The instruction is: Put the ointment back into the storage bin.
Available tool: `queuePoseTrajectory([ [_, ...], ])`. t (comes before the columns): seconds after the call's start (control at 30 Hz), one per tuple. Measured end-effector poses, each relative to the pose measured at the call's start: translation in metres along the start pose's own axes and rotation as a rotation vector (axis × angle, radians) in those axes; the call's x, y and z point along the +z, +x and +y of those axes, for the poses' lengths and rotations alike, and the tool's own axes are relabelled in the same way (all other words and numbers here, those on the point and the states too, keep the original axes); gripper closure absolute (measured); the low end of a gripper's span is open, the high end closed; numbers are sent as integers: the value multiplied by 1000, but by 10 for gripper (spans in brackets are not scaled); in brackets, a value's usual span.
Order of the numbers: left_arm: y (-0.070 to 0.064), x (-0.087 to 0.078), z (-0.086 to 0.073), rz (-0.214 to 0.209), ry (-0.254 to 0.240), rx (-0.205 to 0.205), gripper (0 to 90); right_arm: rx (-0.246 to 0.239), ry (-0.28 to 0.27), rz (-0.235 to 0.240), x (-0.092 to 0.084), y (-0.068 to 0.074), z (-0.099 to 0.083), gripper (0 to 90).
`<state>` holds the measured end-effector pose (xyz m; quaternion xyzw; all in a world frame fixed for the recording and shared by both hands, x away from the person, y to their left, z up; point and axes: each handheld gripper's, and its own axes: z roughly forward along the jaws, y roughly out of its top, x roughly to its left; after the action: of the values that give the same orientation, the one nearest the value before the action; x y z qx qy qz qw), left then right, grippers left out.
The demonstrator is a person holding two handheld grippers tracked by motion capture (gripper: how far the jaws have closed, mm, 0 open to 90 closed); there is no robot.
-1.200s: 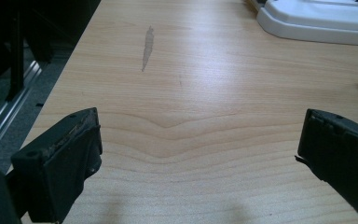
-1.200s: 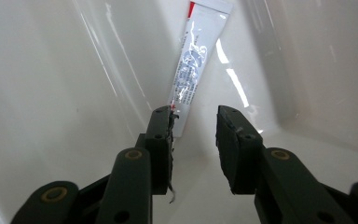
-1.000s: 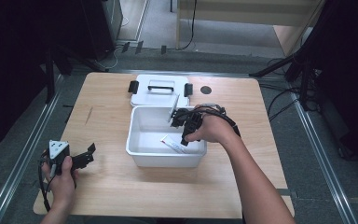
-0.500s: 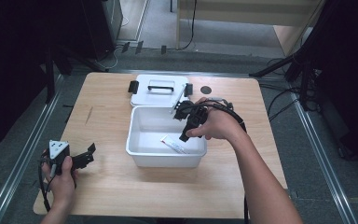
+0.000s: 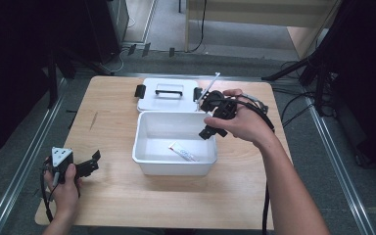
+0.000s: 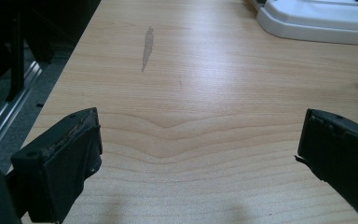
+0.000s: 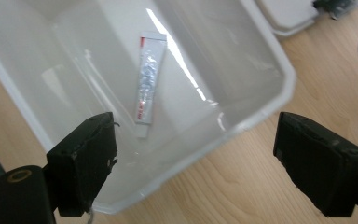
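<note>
Since a second ago the right gripper (image 5: 209,126) has lifted out of the white bin (image 5: 142,147); its jaws have just been opening and now stand wide with nothing between them. Below and just ahead of them the tube (image 7: 148,84) lies flat on the bin floor, released. To finish the step well, I judge the hand should keep rising straight until the jaws pass the near rim, then swing away. Beyond this gripper lies the bin's lid (image 5: 169,93), touching the bin's far wall. Well apart on the table (image 5: 112,196), the left gripper (image 5: 89,165) rests with its jaws spread, holding nothing. Nothing blocks the retreat.
</note>
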<state>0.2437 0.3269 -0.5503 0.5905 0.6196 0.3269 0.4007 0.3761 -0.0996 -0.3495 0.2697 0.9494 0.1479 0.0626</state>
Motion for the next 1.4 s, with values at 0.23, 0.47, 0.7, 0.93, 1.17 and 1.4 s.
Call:
queuePoseTrajectory([
  [0.23,0,0,0,1,0,2,3,54,-30,-34,-11,-16,-22,135],
  [0.47,-1,0,0,0,-2,2,3,103,-51,-48,-12,-27,-45,135],
  [0.7,-1,0,0,0,-1,0,3,167,-75,-37,-8,-39,-72,138],
  [0.93,-1,0,0,0,0,3,3,260,-122,-24,5,-52,-109,144],
  [1.17,-1,0,0,4,2,4,3,354,-195,-30,24,-63,-152,145],
  [1.4,-1,0,0,2,1,5,3,393,-257,-37,46,-64,-187,144],
])
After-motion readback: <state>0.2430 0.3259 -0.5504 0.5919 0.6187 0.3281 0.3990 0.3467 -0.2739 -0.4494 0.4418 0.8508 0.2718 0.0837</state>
